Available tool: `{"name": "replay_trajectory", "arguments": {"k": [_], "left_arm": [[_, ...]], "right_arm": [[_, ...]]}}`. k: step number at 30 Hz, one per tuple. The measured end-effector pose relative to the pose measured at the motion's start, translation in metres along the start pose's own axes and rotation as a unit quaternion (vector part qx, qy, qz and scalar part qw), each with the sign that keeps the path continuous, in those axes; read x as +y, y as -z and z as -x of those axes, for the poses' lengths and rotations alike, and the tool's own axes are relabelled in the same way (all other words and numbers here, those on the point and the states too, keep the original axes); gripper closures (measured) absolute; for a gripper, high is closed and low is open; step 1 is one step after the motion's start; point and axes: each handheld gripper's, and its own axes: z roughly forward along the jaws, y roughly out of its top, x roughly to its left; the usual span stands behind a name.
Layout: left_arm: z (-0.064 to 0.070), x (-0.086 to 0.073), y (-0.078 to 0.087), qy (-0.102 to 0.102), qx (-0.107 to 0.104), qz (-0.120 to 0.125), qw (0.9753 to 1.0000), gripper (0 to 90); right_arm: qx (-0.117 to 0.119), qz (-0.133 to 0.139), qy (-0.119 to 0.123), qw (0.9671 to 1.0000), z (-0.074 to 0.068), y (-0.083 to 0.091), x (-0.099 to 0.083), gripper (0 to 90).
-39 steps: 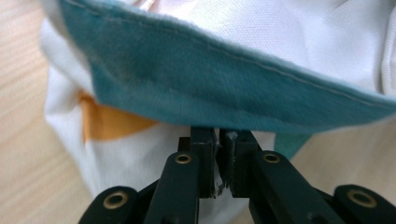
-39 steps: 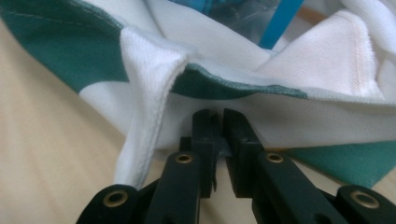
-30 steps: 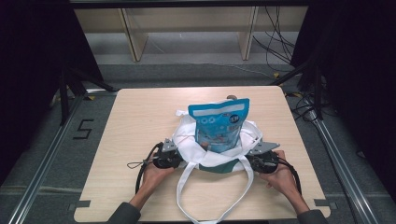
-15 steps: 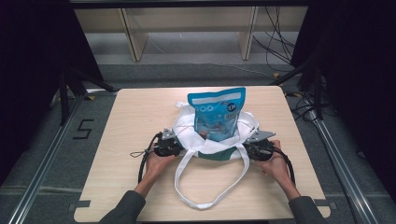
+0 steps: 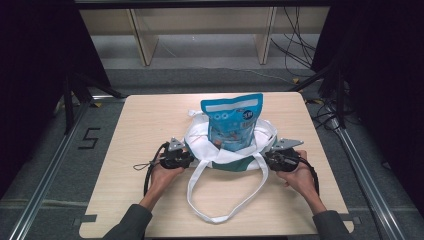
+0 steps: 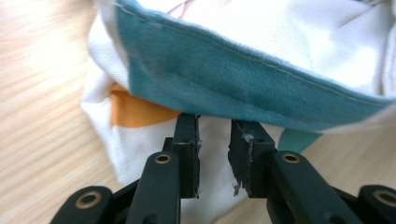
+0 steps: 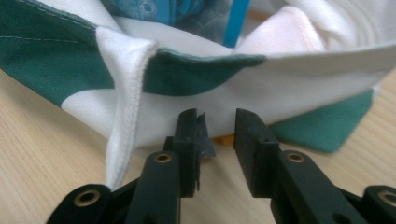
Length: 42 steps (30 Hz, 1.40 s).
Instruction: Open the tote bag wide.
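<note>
Here, from the left: one left gripper (image 5: 186, 159) sits at the left edge of one white-and-teal tote bag (image 5: 227, 150), held in the person's left hand (image 5: 162, 175). In the left gripper view its jaws stand slightly apart, tips just under the bag's teal rim band (image 6: 243, 88), with white cloth in the gap; whether they pinch it cannot be told. The bag rests at the middle of the table (image 5: 145, 120), and one blue snack pouch (image 5: 231, 120) stands upright inside it. Two white strap handles show: one loop (image 5: 220, 217) trails toward the person, the other lies behind the pouch. At the bag's right edge is one right gripper (image 5: 270, 157), jaws parted a little in front of the cloth, not closed on it. The table is pale wood; around it are grey floor, a "5" marked at left, metal rails, wooden shelving behind and cables at right.
</note>
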Motion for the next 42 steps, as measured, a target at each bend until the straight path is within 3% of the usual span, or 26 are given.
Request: {"name": "replay_trajectory", "arguments": {"k": [2, 3, 5, 9, 10, 12, 13, 16, 17, 19, 20, 21, 22, 23, 25, 27, 28, 29, 32, 33, 35, 36, 38, 39, 40, 42], "left_arm": [[0.001, -0.001, 0.006, 0.014, -0.001, 0.011, 0.9998, 71.5], [0.001, -0.001, 0.008, 0.01, -0.002, 0.011, 0.9999, 71.5], [0.001, -0.002, 0.012, 0.002, -0.005, 0.011, 0.9999, 71.0], [0.003, -0.002, 0.021, 0.005, -0.009, 0.02, 0.9998, 69.0], [0.005, -0.002, 0.023, 0.017, -0.015, 0.03, 0.9993, 68.6], [0.006, -0.001, 0.026, 0.01, -0.02, 0.032, 0.9992, 67.0], [0.008, -0.001, 0.026, 0.012, -0.022, 0.037, 0.999, 66.3], [0.01, -0.001, 0.028, 0.001, -0.036, 0.026, 0.999, 63.6], [0.011, -0.001, 0.029, -0.004, -0.038, 0.022, 0.999, 62.2], [0.013, -0.002, 0.029, -0.008, -0.033, 0.026, 0.9991, 60.9], [0.015, -0.003, 0.029, -0.006, -0.029, 0.029, 0.9991, 59.9], [0.014, -0.003, 0.031, -0.018, -0.028, 0.02, 0.9992, 58.9], [0.013, -0.004, 0.031, -0.015, -0.028, 0.021, 0.9993, 57.6], [0.014, -0.004, 0.031, -0.001, -0.027, 0.03, 0.9992, 56.0], [0.011, -0.005, 0.035, -0.01, -0.025, 0.023, 0.9994, 53.5], [0.012, -0.006, 0.036, 0.013, -0.029, 0.038, 0.9988, 48.6], [0.012, -0.007, 0.038, 0.027, -0.039, 0.04, 0.9981, 46.8], [0.013, -0.008, 0.038, 0.03, -0.04, 0.047, 0.9977, 46.8], [0.014, -0.009, 0.044, 0.022, -0.037, 0.048, 0.9979, 45.1], [0.014, -0.01, 0.045, 0.021, -0.037, 0.044, 0.9981, 44.6], [0.016, -0.012, 0.049, 0.023, -0.036, 0.044, 0.9981, 43.9], [0.016, -0.013, 0.05, 0.02, -0.039, 0.044, 0.9981, 43.4], [0.019, -0.015, 0.053, 0.024, -0.04, 0.046, 0.9978, 42.7], [0.019, -0.015, 0.055, 0.025, -0.041, 0.042, 0.998, 42.5], [0.02, -0.016, 0.057, 0.018, -0.04, 0.04, 0.9982, 42.2], [0.021, -0.018, 0.06, 0.02, -0.037, 0.043, 0.9982, 41.3]], "right_arm": [[-0.001, 0.006, -0.008, 1.0, 0.003, 0.006, -0.001, 69.1], [0.001, 0.005, -0.033, 0.9994, 0.0, 0.01, -0.002, 68.9], [-0.004, 0.017, -0.017, 0.9997, 0.006, 0.013, -0.002, 68.2], [-0.005, 0.02, -0.039, 0.999, 0.006, 0.018, -0.004, 65.5], [-0.008, 0.022, -0.037, 0.999, 0.006, 0.019, -0.004, 64.5], [-0.005, 0.017, -0.043, 0.9989, 0.007, 0.022, -0.003, 62.0], [-0.012, 0.029, -0.028, 0.9991, 0.009, 0.022, -0.003, 60.8], [-0.008, 0.022, -0.054, 0.9983, 0.006, 0.025, -0.003, 56.2], [-0.009, 0.023, -0.045, 0.9987, 0.009, 0.026, -0.003, 54.3], [-0.011, 0.025, -0.062, 0.9977, 0.007, 0.027, -0.004, 52.4], [-0.012, 0.03, -0.057, 0.9979, 0.007, 0.028, -0.004, 51.7], [-0.015, 0.033, -0.047, 0.9983, 0.009, 0.028, -0.004, 50.8], [-0.011, 0.028, -0.069, 0.9972, 0.005, 0.03, -0.003, 49.8], [-0.009, 0.033, -0.051, 0.9981, 0.008, 0.031, -0.003, 49.0], [-0.004, 0.025, -0.071, 0.9972, 0.004, 0.033, -0.003, 47.7], [-0.008, 0.031, -0.073, 0.9968, 0.003, 0.033, -0.003, 46.7], [-0.009, 0.036, -0.051, 0.998, 0.006, 0.033, -0.002, 46.4], [-0.005, 0.026, -0.073, 0.997, 0.001, 0.034, -0.002, 45.6], [-0.006, 0.035, -0.047, 0.9982, 0.003, 0.035, -0.001, 44.2], [-0.005, 0.031, -0.068, 0.9972, -0.001, 0.037, -0.001, 43.8], [-0.007, 0.035, -0.049, 0.9981, 0.001, 0.037, -0.001, 43.4], [-0.004, 0.032, -0.068, 0.9972, -0.002, 0.039, -0.001, 43.2], [-0.008, 0.039, -0.046, 0.9981, 0.0, 0.039, -0.001, 43.0], [-0.003, 0.031, -0.061, 0.9976, -0.003, 0.041, -0.001, 42.9], [-0.003, 0.036, -0.043, 0.9984, -0.001, 0.041, -0.001, 42.7], [-0.001, 0.036, -0.06, 0.9976, -0.005, 0.043, -0.001, 42.7]]}}
